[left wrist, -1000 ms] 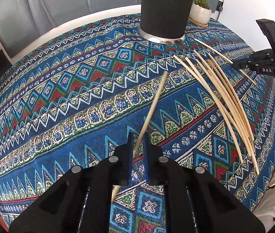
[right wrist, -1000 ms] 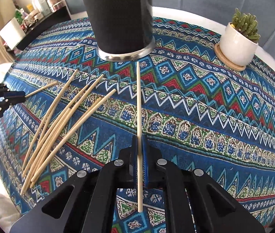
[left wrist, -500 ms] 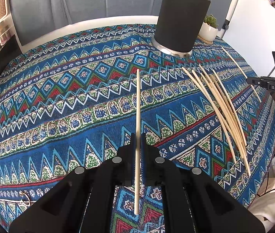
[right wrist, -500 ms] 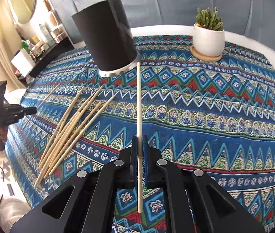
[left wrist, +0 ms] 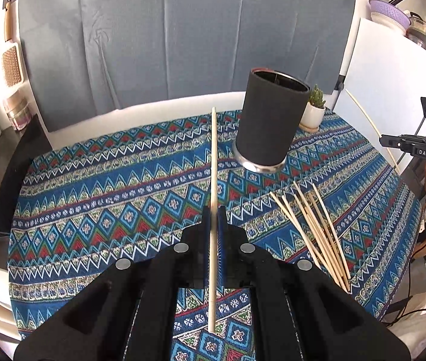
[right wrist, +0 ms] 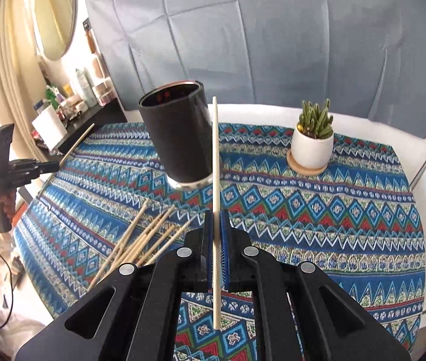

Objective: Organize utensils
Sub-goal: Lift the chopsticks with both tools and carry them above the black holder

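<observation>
Both grippers have risen well above the counter (left wrist: 77, 180) since a second ago, so the whole patterned cloth (right wrist: 333, 210) now shows beneath them and the open rim of the black cup is visible. Largest on the cloth is that black cylindrical cup (left wrist: 268, 126), upright on its metal base, with a small potted succulent (right wrist: 313, 138) on a wooden coaster just beyond it. A loose bundle of wooden chopsticks (left wrist: 318, 228) lies fanned on the cloth near the cup, well apart from the plant. The left gripper (left wrist: 213, 234) has its jaws pressed onto a single chopstick (left wrist: 213, 180), which runs straight forward between the pads and sticks out behind them too. The right gripper (right wrist: 216, 234) likewise has its jaws closed tight on another chopstick (right wrist: 215, 165), its tip reaching just beside the cup's side in that view. Each held stick is lifted off the cloth.
</observation>
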A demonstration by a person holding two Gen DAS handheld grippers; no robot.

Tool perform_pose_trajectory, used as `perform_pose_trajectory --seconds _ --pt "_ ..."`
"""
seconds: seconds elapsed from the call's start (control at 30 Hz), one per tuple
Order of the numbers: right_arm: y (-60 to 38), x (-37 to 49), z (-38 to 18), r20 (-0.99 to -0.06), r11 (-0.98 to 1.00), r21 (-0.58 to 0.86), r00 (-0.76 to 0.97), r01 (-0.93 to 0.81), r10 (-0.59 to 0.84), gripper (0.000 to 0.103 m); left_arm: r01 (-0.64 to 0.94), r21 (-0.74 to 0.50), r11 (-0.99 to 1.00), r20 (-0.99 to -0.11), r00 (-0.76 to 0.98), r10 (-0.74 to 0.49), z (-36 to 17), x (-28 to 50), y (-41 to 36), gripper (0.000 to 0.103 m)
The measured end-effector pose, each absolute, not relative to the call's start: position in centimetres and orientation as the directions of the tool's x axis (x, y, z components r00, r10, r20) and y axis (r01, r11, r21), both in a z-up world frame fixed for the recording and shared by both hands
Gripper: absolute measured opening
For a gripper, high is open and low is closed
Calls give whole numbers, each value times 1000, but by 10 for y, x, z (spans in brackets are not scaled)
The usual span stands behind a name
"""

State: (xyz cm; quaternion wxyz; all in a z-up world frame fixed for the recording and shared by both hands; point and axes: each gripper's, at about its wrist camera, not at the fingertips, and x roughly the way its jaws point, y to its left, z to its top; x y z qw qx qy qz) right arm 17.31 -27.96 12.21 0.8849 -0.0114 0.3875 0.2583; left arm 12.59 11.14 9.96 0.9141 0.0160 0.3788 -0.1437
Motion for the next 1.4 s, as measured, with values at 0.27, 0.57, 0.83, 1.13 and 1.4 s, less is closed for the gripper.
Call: perform_pose_trajectory --seconds 0.27,0.57,0.83,1.13,1.4 --pt "-254 204 166 -618 854 174 621 -490 482 5 317 -85 945 -618 727 -300 151 158 110 5" --pt "-214 244 194 -501 804 221 643 -552 579 5 393 -89 915 -542 752 -375 185 210 80 5" --pt "-197 278 195 -384 728 324 620 -604 685 5 467 -181 866 -419 760 -497 191 249 52 5" --pt "-193 301 169 -82 585 461 625 -667 776 5 549 -276 789 -189 774 -605 173 276 31 5" --pt "-188 306 140 38 642 440 727 -628 685 5 566 -240 789 50 819 -572 139 272 19 5"
